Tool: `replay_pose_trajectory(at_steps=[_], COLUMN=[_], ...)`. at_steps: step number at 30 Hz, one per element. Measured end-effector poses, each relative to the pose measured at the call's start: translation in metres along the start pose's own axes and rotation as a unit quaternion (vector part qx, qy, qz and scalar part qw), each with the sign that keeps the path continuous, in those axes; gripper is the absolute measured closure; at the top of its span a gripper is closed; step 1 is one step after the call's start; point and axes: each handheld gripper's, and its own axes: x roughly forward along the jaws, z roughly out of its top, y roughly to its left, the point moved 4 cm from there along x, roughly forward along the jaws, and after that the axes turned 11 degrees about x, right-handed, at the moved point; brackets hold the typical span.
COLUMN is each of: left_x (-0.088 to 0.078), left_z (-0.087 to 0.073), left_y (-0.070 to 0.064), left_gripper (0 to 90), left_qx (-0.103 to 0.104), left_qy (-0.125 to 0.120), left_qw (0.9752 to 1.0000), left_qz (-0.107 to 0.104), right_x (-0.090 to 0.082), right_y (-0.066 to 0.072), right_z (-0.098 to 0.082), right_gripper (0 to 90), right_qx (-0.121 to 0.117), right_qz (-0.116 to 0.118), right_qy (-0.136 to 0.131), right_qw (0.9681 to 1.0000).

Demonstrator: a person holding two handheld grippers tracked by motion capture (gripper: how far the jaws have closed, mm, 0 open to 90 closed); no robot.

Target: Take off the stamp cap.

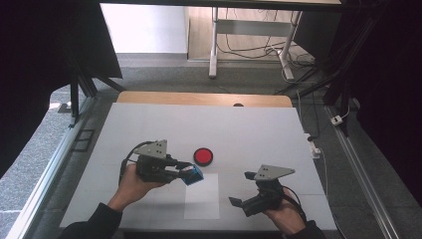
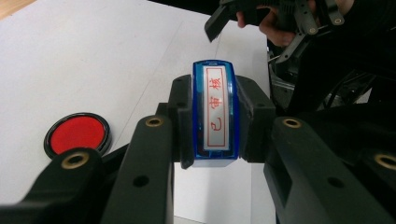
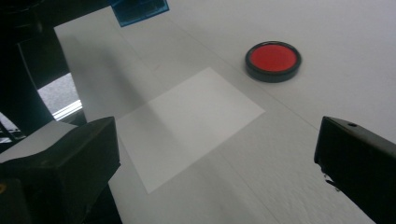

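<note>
While stamp (image 1: 192, 175) hovers, ink pad (image 1: 203, 156) nearby.

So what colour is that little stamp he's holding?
Blue stamp, white label with red characters; clearest in the left gripper view.

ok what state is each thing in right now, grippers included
left gripper: shut on the blue stamp, held above the table
blue stamp: clamped between the jaws, red-lettered label facing the camera
right gripper: open, nothing between its jaws
red ink pad: uncovered, lying flat on the table
white paper sheet: flat on the table, blank
</note>
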Motion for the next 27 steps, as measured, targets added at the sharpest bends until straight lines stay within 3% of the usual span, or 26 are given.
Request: replay_pose_trajectory(at_steps=[7, 8, 18, 27], left_x=[0.0, 0.0, 0.001, 0.005], left_z=[0.001, 0.001, 0.002, 0.002], left_y=[-0.002, -0.002, -0.003, -0.006], left_gripper=[70.6, 70.6, 70.6, 70.6], left_qx=[0.006, 0.006, 0.017, 0.031], left_qy=[-0.002, -0.003, -0.012, -0.015], left_qw=[0.9999, 0.9999, 0.9994, 0.9979], left_qz=[-0.01, -0.013, -0.028, -0.055], right_x=[0.019, 0.023, 0.043, 0.063], right_y=[0.011, 0.015, 0.025, 0.04], right_z=[0.006, 0.009, 0.018, 0.027], right_gripper=[0.0, 0.0, 0.0, 0.0], right_qx=[-0.026, -0.032, -0.046, -0.064], right_qz=[0.011, 0.028, 0.069, 0.117], right_qy=[0.023, 0.027, 0.047, 0.057], right_qw=[0.9993, 0.9987, 0.9954, 0.9894])
